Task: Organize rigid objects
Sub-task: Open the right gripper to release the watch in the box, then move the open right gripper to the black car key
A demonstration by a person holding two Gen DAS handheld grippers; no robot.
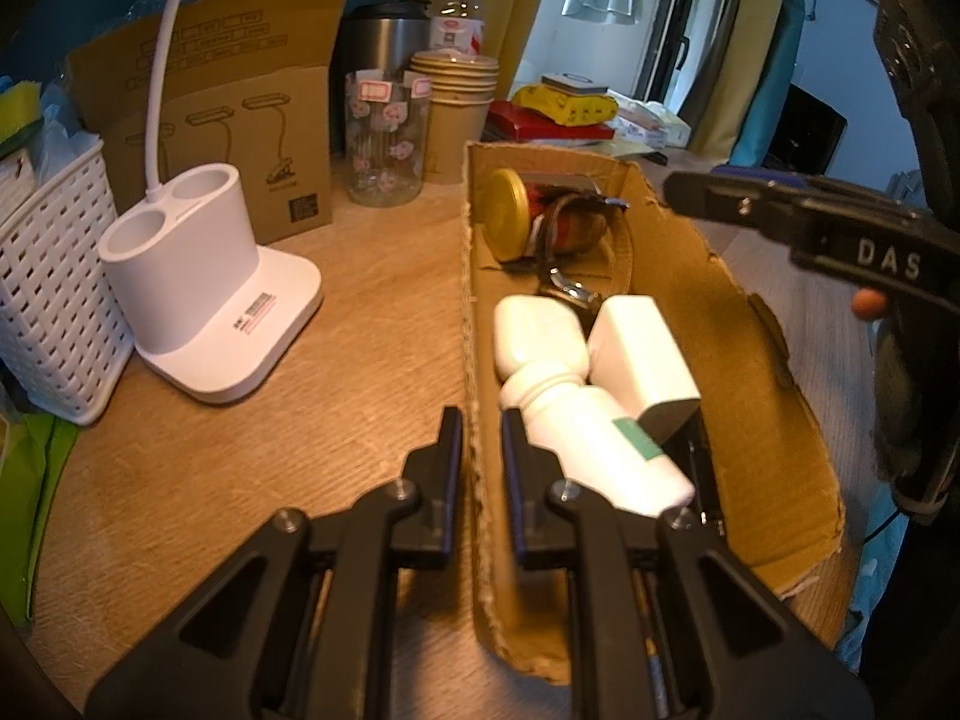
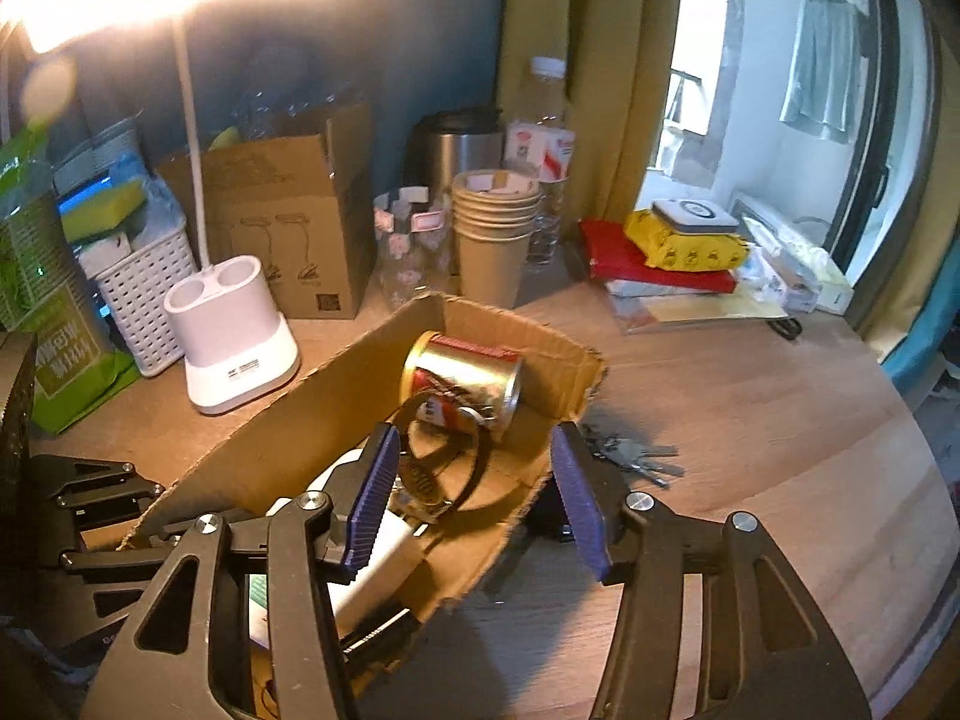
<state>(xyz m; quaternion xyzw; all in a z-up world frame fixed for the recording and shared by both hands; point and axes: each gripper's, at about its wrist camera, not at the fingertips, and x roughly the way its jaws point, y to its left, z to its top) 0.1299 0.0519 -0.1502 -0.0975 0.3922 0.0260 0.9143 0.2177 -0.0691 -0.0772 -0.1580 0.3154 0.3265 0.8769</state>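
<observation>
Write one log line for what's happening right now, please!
left hand-held gripper: clamped on cardboard box wall | right hand-held gripper: open, empty, over box | in box: can, watch, white bottle

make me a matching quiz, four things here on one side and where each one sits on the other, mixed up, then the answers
1. tin can
2. keys
3. pill bottle
4. paper cups

a. stacked by the clear jar
b. on the table, outside the cardboard box
c. far end of the box, on its side
d. near end of the box, on its side

Pairs: 1-c, 2-b, 3-d, 4-a
</observation>
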